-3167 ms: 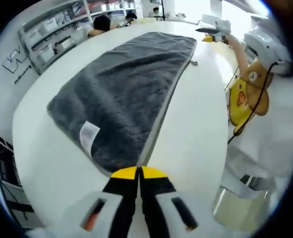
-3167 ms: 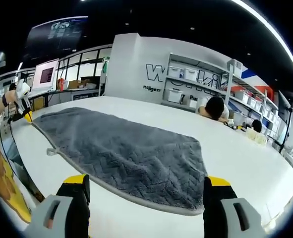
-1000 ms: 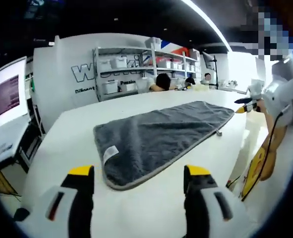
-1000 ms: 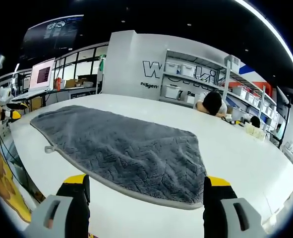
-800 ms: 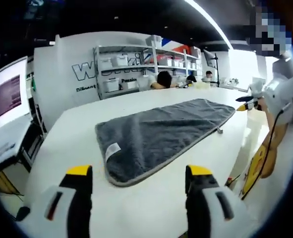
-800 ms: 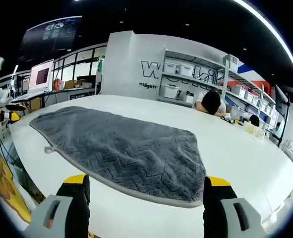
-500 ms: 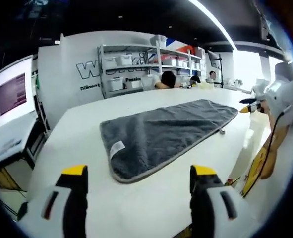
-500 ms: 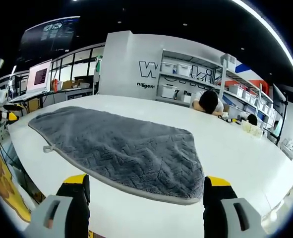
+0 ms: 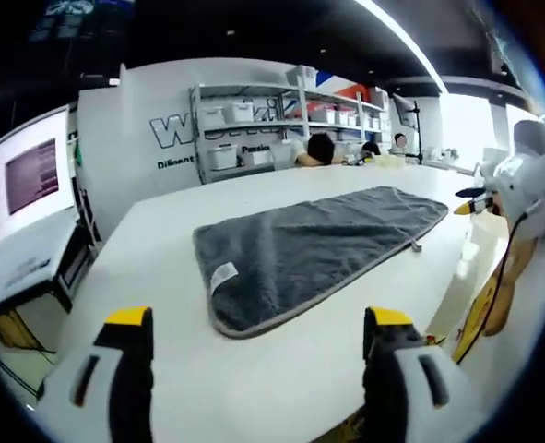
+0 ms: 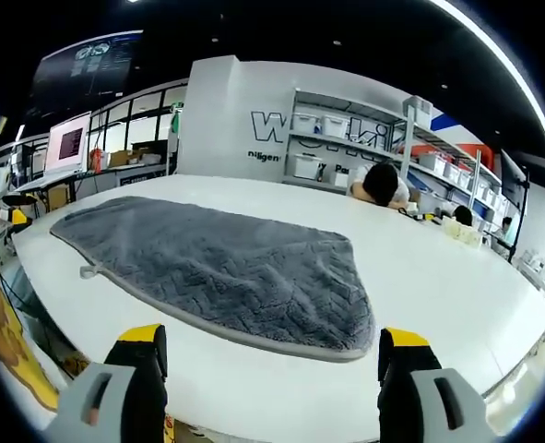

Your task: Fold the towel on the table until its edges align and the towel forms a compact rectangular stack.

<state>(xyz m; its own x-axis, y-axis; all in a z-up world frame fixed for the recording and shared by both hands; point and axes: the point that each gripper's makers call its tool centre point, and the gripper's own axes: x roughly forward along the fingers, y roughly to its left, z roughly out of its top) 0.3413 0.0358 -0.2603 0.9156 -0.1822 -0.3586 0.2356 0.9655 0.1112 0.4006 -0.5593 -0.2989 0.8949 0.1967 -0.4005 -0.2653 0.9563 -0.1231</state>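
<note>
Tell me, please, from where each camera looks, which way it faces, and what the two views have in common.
Left gripper view: rides the open left gripper, facing the towel's labelled short end.
Right gripper view: rides the open right gripper, facing the towel at its other end.
Shared: the grey towel, white table, shelves behind.

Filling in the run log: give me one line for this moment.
towel: flat, unfolded on white table | left hand-held gripper: open, short of towel, holding nothing | right hand-held gripper: open, holding nothing | fold: not started
</note>
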